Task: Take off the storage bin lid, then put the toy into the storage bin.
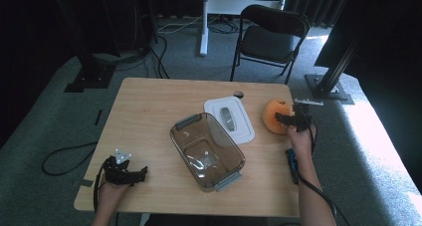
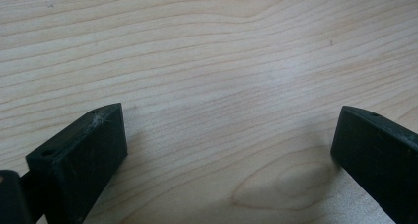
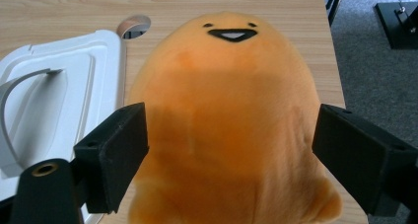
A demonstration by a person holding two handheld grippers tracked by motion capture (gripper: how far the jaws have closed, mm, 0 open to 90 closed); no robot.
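Note:
An orange egg-shaped plush toy (image 1: pixel 274 115) with a small black face lies near the table's right edge. My right gripper (image 1: pixel 285 119) is at its near side. In the right gripper view the toy (image 3: pixel 231 81) sits between the two black jaws, and the right gripper (image 3: pixel 230 152) is open, straddling the toy's lower body without visibly squeezing it. A clear plastic container (image 1: pixel 206 151) with grey handles stands empty mid-table, and its white lid (image 1: pixel 230 119) lies flat just behind it. My left gripper (image 1: pixel 141 174) rests at the front left corner. It is open over bare wood (image 2: pixel 229 155).
A round cable hole (image 1: pixel 238 94) is in the table behind the lid. A black folding chair (image 1: pixel 271 37) stands beyond the far edge. Black frame posts (image 1: pixel 331 76) flank the table on the carpet. A cable (image 1: pixel 64 159) loops on the floor at left.

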